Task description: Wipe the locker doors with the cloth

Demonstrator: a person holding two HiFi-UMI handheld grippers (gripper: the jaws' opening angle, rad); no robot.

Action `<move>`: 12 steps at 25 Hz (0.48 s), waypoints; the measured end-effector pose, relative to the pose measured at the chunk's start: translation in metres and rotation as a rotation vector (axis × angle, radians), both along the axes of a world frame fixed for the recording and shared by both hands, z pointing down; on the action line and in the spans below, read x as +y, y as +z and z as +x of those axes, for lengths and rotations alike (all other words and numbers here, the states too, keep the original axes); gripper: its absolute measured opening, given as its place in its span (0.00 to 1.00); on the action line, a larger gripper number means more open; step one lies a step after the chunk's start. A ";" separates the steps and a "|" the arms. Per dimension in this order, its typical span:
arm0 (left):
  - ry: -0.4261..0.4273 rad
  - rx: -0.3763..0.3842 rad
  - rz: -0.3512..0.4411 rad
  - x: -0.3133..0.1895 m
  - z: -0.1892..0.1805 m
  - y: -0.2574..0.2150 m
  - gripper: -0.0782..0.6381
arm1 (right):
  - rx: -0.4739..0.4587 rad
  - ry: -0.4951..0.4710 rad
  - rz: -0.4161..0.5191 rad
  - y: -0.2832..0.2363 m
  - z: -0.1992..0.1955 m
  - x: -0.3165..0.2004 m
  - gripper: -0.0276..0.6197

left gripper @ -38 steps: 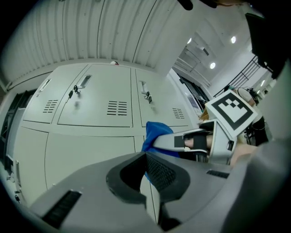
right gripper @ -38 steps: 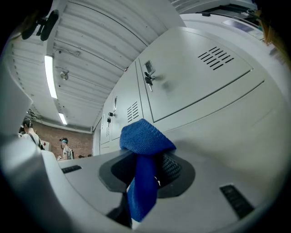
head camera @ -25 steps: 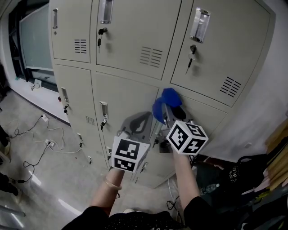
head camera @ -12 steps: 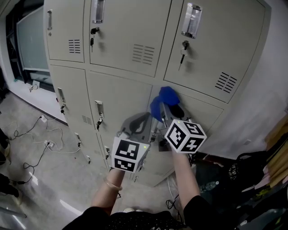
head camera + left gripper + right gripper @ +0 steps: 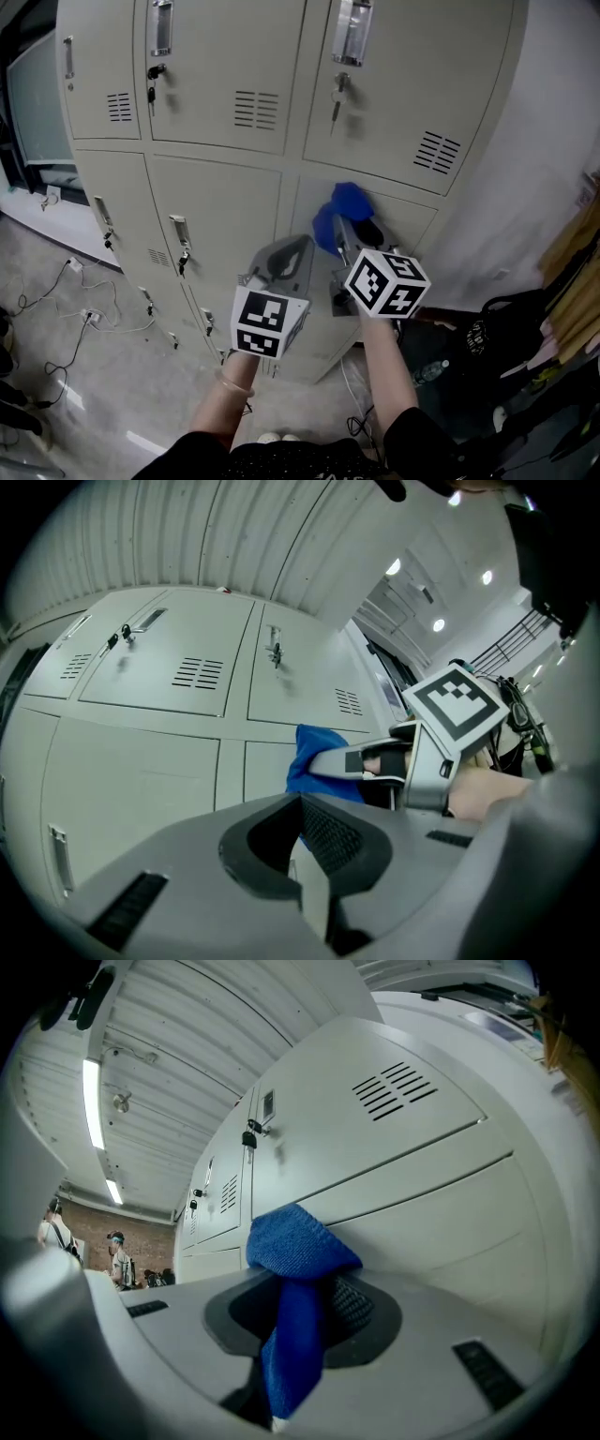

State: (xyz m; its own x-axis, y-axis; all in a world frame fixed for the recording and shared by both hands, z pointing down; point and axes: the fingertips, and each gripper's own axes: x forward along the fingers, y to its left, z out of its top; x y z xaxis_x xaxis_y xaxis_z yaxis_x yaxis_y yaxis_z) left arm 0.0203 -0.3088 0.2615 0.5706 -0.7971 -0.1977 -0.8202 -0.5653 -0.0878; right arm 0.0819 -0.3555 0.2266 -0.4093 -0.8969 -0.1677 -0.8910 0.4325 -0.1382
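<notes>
- Well, nearest first: how do the tools stand?
- The left tool (image 5: 302, 246) has its jaws together, empty; the right tool (image 5: 349, 232) is clamped on the blue cloth (image 5: 345, 208).
- And the cloth?
- Bunched at the lower locker door (image 5: 403, 225), just under the seam below the upper door (image 5: 422, 84).

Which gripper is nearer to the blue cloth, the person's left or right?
Right. The right gripper is clamped on the blue cloth. The left gripper sits beside it to the left, jaws together, apart from the cloth.
</notes>
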 end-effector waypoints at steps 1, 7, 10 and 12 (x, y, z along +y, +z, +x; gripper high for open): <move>0.013 0.001 -0.001 0.001 0.007 0.000 0.12 | -0.002 0.010 0.000 -0.001 0.007 0.001 0.19; 0.095 -0.014 -0.001 0.007 0.047 0.002 0.12 | -0.016 0.077 0.006 -0.005 0.049 0.008 0.19; 0.125 -0.022 -0.014 0.011 0.062 0.006 0.12 | -0.017 0.101 0.002 -0.004 0.064 0.011 0.19; 0.142 -0.039 -0.029 0.012 0.070 0.010 0.12 | -0.023 0.116 0.000 -0.004 0.074 0.013 0.19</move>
